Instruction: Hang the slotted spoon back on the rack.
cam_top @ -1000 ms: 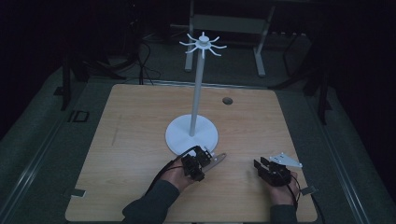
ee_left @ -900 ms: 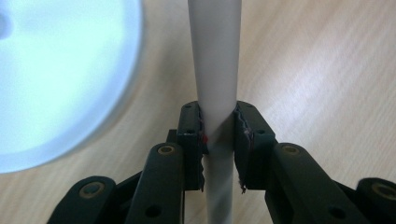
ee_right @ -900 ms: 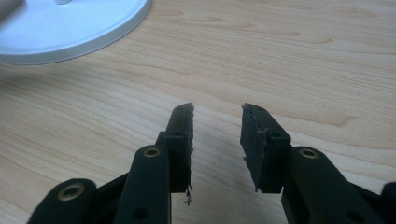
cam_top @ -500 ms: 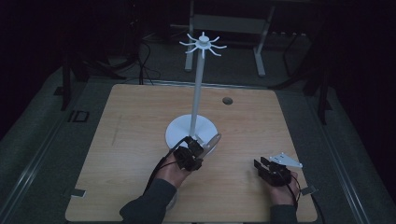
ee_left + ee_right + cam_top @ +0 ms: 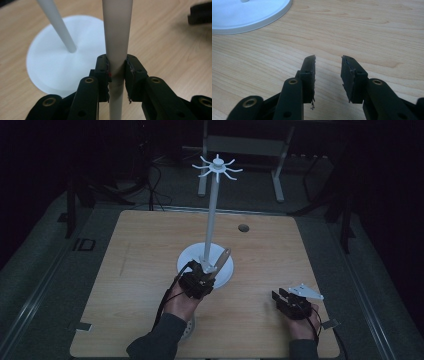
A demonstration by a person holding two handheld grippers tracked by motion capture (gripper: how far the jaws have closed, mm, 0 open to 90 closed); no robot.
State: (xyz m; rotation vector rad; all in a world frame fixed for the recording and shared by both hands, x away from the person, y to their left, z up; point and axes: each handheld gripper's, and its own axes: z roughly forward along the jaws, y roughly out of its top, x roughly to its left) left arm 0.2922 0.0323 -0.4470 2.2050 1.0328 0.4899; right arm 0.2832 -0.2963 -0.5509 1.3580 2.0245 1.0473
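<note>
Change: left gripper (image 5: pixel 209 271) has lifted the white rod (image 5: pixel 117 45) toward the stand (image 5: pixel 212 210), fingers clamped on it.
Right gripper (image 5: pixel 328 75): idle low right, fingers apart, empty.

White rod (image 5: pixel 117 42) and white stand (image 5: pixel 212 215)

The rod is tilting up over the stand's round base (image 5: pixel 224 270), clamped near its lower end by the left gripper (image 5: pixel 117 75); the stand is standing upright mid-counter.

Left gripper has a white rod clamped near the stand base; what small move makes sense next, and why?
Probably lift the white rod higher toward the stand's hooked top. The left gripper has its jaws shut on it, low over the round base, while the right gripper rests open on the table.
</note>
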